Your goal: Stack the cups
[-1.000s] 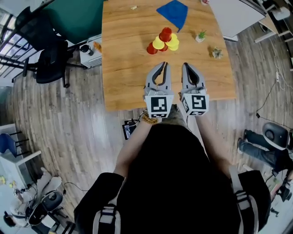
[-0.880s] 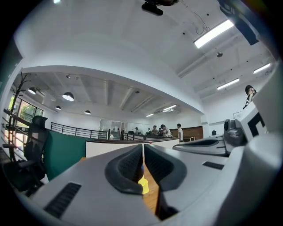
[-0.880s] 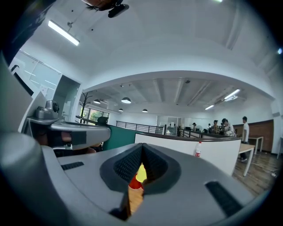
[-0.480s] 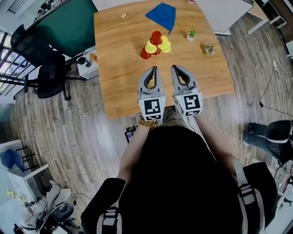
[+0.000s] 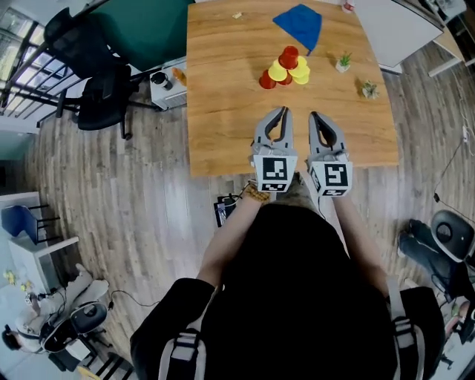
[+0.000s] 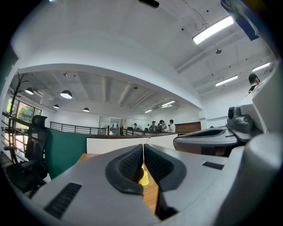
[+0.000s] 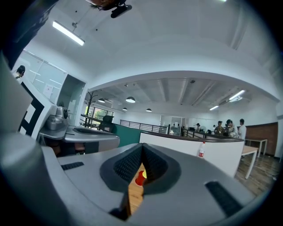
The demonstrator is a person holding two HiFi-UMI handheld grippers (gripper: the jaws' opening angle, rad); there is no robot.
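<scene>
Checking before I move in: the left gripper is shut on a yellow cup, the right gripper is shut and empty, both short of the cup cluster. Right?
Not quite: the left gripper is shut but empty; the left gripper view shows the yellow cup beyond its closed jaws. The right gripper is shut and empty, both short of the cup cluster.

The counter point(image 5: 223, 111) is light brown wood with a fine grain. The cups point(image 5: 286, 68) are red and yellow, the cloth point(image 5: 300, 22) is plain blue, and the two small plants point(image 5: 344, 61) are green. The left claw point(image 5: 282, 110) and the right claw point(image 5: 312, 115) are both light grey; their pads point(image 6: 128, 165) are dark grey with a ribbed pattern. Each cube point(image 5: 275, 171) carries black and white square markers. The floor point(image 5: 133, 200) is grey-brown planks. The chair point(image 5: 100, 104) is black and the panel point(image 5: 148, 30) is dark green.
</scene>
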